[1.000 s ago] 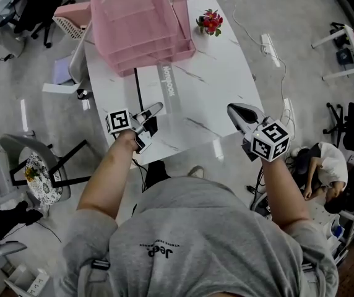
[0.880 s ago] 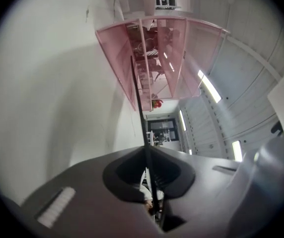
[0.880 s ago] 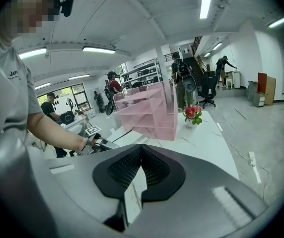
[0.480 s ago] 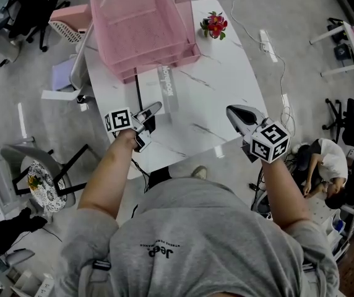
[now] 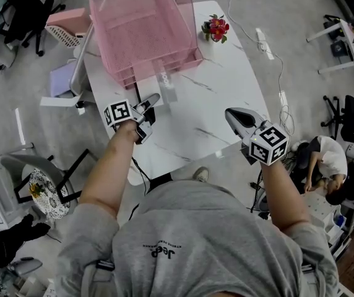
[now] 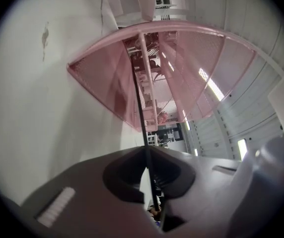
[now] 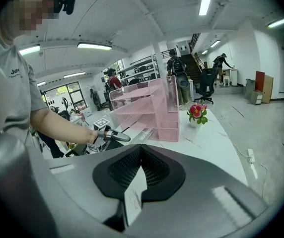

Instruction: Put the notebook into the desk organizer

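The pink mesh desk organizer stands at the far end of the white marble table. A white notebook with a dark spine and a grey band lies flat, its far end under the organizer's lowest tier. My left gripper is shut on the notebook's near edge. In the left gripper view the notebook's thin dark edge runs from my jaws into the organizer. My right gripper hovers over the table's near right part, shut and holding nothing. The right gripper view shows the organizer and the left gripper.
A small pot of red flowers sits right of the organizer on the table. A white chair stands at the table's left, a grey chair nearer me. A seated person is on the right. A power strip lies on the floor.
My left gripper has moved toward the organizer, and the notebook has slid further under the lowest tier. The right gripper has barely moved.
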`<state>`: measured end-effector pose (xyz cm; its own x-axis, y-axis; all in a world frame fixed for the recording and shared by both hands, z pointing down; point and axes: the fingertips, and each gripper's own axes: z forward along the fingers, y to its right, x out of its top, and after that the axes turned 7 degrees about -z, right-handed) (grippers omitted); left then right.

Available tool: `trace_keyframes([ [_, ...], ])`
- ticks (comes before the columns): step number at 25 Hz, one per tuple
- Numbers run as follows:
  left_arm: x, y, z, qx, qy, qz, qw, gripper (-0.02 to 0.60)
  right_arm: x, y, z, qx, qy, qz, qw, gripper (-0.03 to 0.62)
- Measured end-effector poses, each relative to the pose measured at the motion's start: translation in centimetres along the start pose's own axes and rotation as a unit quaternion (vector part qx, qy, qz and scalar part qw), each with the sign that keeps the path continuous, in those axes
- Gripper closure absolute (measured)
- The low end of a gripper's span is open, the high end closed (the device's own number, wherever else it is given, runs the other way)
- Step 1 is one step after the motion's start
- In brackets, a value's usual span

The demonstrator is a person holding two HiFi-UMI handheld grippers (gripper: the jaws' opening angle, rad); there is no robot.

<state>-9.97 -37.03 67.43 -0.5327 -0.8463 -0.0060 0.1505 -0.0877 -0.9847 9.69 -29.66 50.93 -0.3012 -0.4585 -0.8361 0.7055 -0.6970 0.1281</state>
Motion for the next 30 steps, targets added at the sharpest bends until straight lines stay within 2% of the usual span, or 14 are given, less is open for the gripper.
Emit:
trace_keyframes([
  [10, 3.3, -0.8, 1.2, 0.023, 0.011, 0.006, 0.9997, 0.515, 0.5, 0.0, 1.5, -0.012, -0.006, 0.009, 1.000, 0.591],
  [15, 3.6, 0.9, 1.4, -0.006, 0.003, 0.076, 0.9971, 0.512, 0.8, -0.2, 2.3, -0.013, -0.011, 0.008, 1.000, 0.591],
  [17, 3.3, 1.1, 1.5, -0.006, -0.011, 0.111, 0.9938, 0.470, 0.8, -0.3, 2.6, -0.014, -0.013, 0.008, 1.000, 0.591],
  [19, 2.7, 1.1, 1.7, 0.005, -0.033, 0.154, 0.9875, 0.386, 0.9, -0.3, 2.8, -0.015, -0.014, 0.007, 1.000, 0.591],
  [21, 2.4, 1.3, 1.7, 0.013, -0.049, 0.201, 0.9783, 0.355, 1.0, -0.3, 3.0, -0.015, -0.015, 0.007, 1.000, 0.591],
  [25, 1.9, 1.5, 1.7, 0.018, -0.073, 0.283, 0.9561, 0.325, 1.2, 0.0, 3.2, -0.015, -0.018, 0.004, 1.000, 0.591],
  [30, 0.9, 1.1, 2.0, 0.038, -0.112, 0.359, 0.9258, 0.316, 1.4, 0.2, 3.3, -0.017, -0.021, 0.001, 1.000, 0.591],
])
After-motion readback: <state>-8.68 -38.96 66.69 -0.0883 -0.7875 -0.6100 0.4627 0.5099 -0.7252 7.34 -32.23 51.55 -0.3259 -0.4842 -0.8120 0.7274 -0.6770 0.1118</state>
